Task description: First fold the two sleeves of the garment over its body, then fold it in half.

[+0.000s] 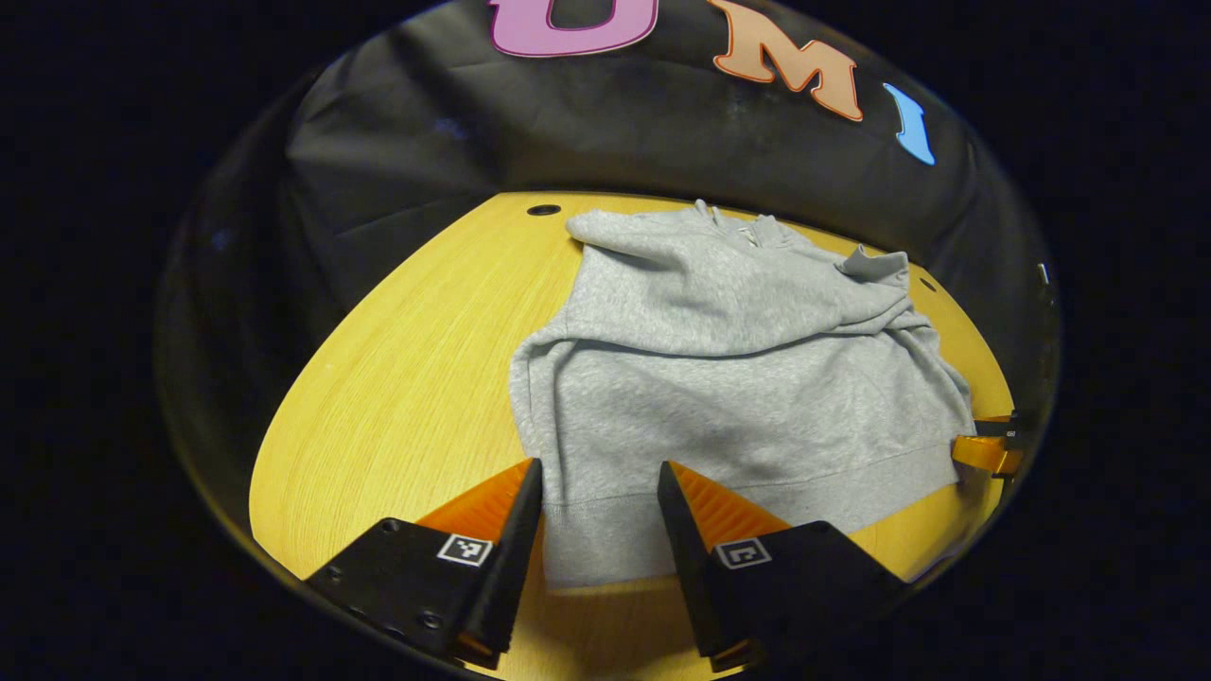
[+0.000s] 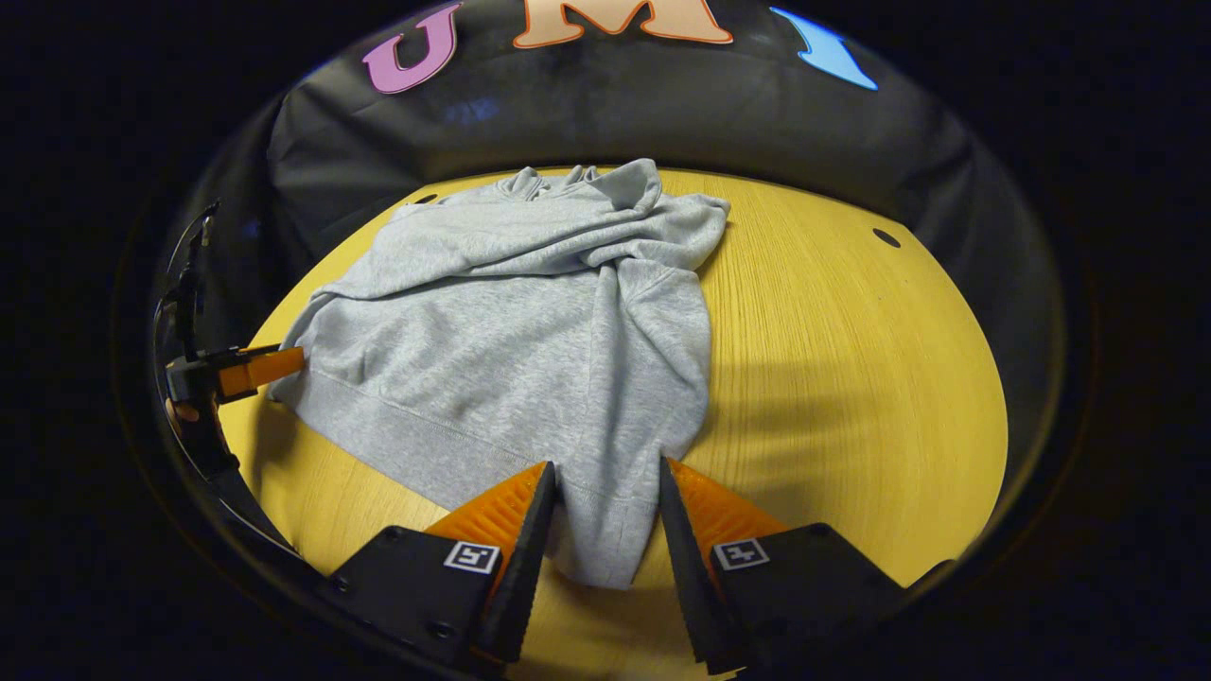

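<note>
A grey hooded sweatshirt (image 1: 719,378) lies flat on the round yellow wooden table (image 1: 407,378), hood at the far side, hem toward me. Both sleeves (image 1: 719,298) lie crossed over its chest. My left gripper (image 1: 598,468) is open, its fingers standing either side of the hem's left corner. In the right gripper view the sweatshirt (image 2: 530,331) shows the same folded sleeves (image 2: 549,241), and my right gripper (image 2: 605,468) is open astride the hem's right corner. Each gripper also appears in the other's view: the right gripper (image 1: 989,452) at the hem's far corner, the left gripper (image 2: 255,369) likewise.
Black cloth walls ring the table (image 2: 851,359) closely behind and at the sides. Small dark holes (image 1: 543,209) (image 2: 886,237) sit near the table's far rim. Bare wood lies left of the garment in the left gripper view and right of it in the right gripper view.
</note>
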Action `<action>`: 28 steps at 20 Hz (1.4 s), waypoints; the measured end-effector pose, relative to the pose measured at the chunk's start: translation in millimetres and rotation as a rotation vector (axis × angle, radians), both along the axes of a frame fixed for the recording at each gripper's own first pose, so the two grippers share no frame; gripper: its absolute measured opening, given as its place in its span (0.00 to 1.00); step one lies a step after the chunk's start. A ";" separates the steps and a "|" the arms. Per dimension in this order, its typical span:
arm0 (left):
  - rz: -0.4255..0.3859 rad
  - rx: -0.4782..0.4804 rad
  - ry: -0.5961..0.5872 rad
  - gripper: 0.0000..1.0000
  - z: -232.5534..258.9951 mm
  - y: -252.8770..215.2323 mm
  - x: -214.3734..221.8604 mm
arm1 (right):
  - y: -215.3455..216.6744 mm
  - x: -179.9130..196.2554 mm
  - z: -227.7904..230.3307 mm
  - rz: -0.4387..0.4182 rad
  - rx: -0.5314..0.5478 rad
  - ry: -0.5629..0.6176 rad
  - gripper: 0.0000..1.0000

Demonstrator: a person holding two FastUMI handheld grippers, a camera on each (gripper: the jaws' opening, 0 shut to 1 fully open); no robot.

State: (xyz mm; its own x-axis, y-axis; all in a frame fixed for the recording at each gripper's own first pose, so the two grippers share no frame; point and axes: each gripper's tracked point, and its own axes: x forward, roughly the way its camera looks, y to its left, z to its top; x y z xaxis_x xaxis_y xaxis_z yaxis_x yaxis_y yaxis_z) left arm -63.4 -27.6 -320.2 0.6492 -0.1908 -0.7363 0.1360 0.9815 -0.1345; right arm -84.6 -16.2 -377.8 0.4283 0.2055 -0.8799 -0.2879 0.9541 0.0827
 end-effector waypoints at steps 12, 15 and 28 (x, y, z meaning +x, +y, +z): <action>-0.032 -0.098 0.048 0.00 1.9 -20.8 7.1 | 16.3 3.3 -1.7 -0.083 0.126 0.143 0.05; -0.052 -0.090 0.084 0.00 2.5 -22.0 1.5 | 18.7 -2.7 -0.6 -0.117 0.164 0.188 0.05; -0.033 -0.180 0.161 0.00 28.1 -24.3 9.9 | 34.2 16.5 37.2 -0.140 0.310 0.215 0.03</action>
